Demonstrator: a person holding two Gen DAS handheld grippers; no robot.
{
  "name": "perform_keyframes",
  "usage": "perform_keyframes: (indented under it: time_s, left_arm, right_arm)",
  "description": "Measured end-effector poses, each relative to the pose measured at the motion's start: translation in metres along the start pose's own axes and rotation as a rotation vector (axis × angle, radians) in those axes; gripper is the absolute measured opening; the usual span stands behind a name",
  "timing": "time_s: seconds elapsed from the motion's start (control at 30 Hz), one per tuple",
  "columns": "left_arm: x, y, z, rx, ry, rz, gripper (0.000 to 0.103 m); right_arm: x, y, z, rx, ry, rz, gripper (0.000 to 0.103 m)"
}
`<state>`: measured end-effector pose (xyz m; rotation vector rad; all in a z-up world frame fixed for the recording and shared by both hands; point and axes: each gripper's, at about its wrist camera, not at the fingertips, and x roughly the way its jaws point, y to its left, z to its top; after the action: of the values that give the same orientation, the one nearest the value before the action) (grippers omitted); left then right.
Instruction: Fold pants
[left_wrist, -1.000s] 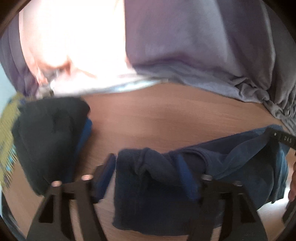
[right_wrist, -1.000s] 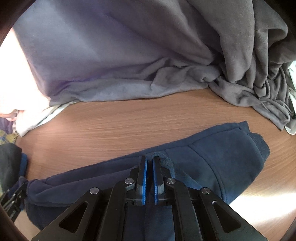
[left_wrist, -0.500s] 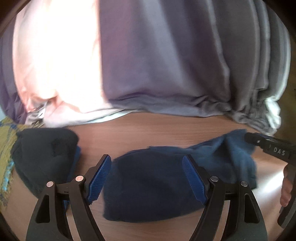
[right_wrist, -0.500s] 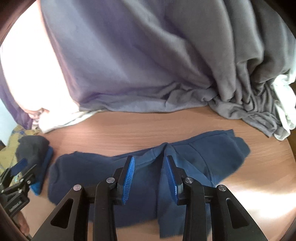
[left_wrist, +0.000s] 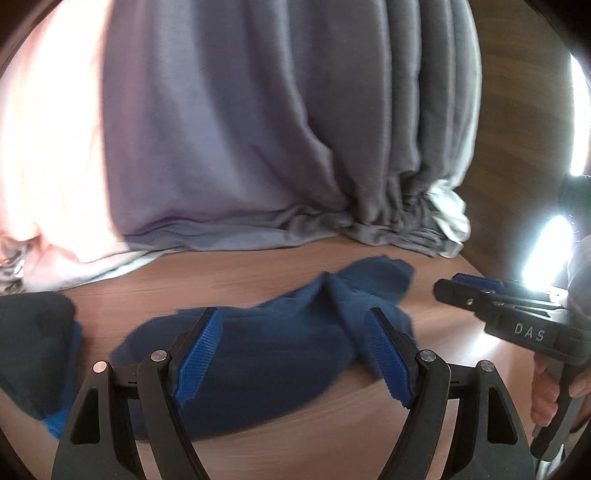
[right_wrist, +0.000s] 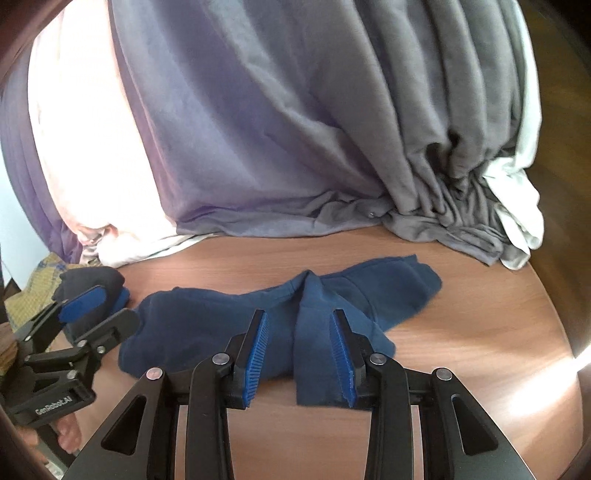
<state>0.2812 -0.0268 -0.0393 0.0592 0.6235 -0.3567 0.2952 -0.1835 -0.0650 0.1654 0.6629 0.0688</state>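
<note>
Strong daylight comes from the left and burns out the pale cloth (left_wrist: 48, 155) there to white. A bright glare patch lies on the table (right_wrist: 524, 398) at the right. Both views bend strongly at the dark round edges. The left view is slightly blurred.

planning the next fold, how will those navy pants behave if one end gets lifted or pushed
The navy pants are probably floppy: they lie creased and bunched on the wooden table, so a lifted end would likely droop. The fabric looks thick and fleecy, so fairly light but bulky. Pushed, they would likely wrinkle rather than slide flat.
</note>
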Motion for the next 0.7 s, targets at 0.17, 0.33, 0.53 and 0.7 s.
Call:
perform_keyframes:
  time_s: [0.17,0.33,0.53,0.7]
  left_arm:
    - [0.014,-0.029,-0.006,0.037,0.003,-0.054,0.079]
    - [0.037,-0.053,-0.017,0.076,0.050,-0.099,0.079]
    - [0.067,-0.065,-0.034,0.082,0.144,-0.153,0.078]
    - [0.089,-0.064,-0.045,0.048,0.221,-0.207,0.076]
  right_arm:
    - [-0.003,-0.022,-0.020,0.037,0.032,-0.007,0.036]
    - [0.009,-0.043,-0.042,0.083,0.082,-0.003,0.036]
    - [0.029,-0.059,-0.060,0.119,0.124,0.003,0.036]
    - [0.049,-0.068,-0.073,0.141,0.175,0.002,0.035]
